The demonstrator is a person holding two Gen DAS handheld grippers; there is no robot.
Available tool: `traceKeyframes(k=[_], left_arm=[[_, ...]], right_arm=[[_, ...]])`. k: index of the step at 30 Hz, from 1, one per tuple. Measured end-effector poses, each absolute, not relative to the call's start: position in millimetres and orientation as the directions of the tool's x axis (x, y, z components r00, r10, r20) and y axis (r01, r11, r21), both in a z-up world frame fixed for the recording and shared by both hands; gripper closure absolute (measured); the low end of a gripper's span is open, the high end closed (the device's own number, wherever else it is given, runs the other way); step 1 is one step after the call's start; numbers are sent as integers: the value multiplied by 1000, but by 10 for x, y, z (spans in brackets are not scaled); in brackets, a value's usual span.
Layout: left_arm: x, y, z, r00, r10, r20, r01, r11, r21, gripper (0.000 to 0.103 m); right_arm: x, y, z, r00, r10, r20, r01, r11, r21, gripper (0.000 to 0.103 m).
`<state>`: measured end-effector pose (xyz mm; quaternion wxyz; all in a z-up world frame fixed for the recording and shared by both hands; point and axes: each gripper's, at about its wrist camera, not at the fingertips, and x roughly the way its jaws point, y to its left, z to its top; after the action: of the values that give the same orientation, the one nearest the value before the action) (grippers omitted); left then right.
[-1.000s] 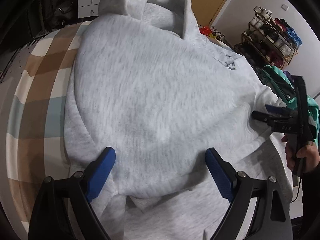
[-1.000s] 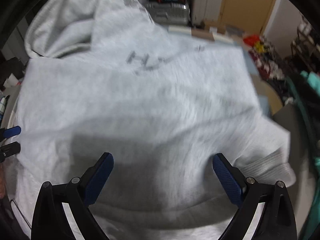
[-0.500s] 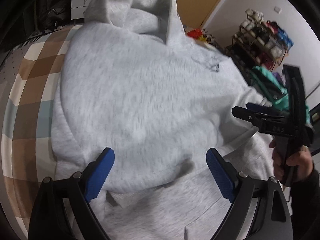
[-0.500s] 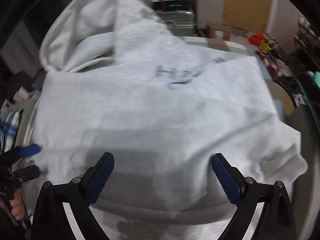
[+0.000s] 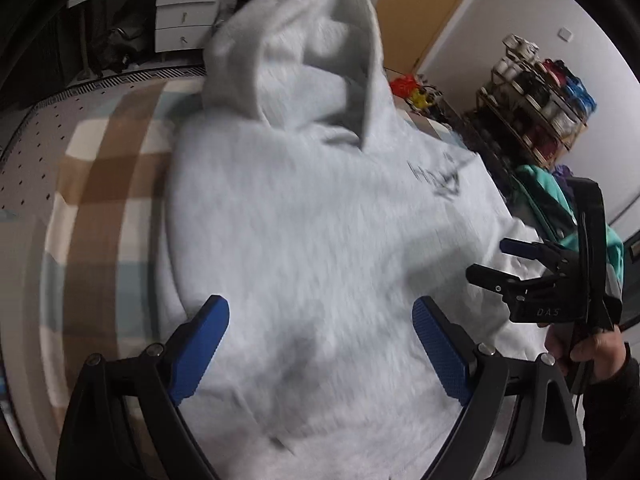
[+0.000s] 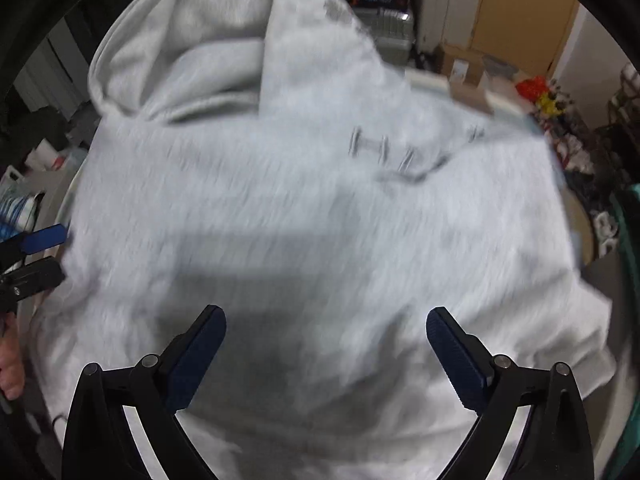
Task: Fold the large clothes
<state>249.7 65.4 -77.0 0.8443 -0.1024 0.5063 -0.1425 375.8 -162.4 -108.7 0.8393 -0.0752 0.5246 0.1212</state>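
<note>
A light grey hoodie (image 6: 312,216) fills most of the frame, hood at upper left, blurred lettering right of centre. The right gripper (image 6: 326,356) spreads wide at the bottom; the left gripper (image 6: 38,252) shows at the left edge.

Pale grey hoodie (image 5: 312,216); brown-checked cloth (image 5: 104,184); blue pads (image 5: 200,344).

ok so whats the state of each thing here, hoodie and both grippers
grey hoodie: spread front up on the checked cover, hood open, nothing gripping it
left gripper: jaws open, empty
right gripper: jaws open, empty
</note>
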Motion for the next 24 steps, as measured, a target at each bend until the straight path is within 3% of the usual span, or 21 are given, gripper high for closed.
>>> traceKeyframes(k=[6,12,17,23,24], left_arm=[[2827,759,-1217,360,-317,-877,69,947,-314,13],[2734,716,-1192,361,-311,-879,96,950,-297,13],[2620,867,-1067,373,-353,-858,91,934,-345,13],[2559,937,-1409,319,-242,-916,63,970,-234,12],[2558,928,-1403,334,-250,-909,74,968,-239,7]], right_arm=[[4026,-1589,-1640,314,57,-948,-257,966,-27,0],[3870,-1735,-1499,353,80,-932,-256,967,-14,1],[3719,-2315,-1254,437,13,-899,-166,984,-67,1],[3754,-2540,-1628,381,-48,-923,-149,982,-112,0],[3744,-2550,-1627,409,-38,-912,-139,985,-104,0]])
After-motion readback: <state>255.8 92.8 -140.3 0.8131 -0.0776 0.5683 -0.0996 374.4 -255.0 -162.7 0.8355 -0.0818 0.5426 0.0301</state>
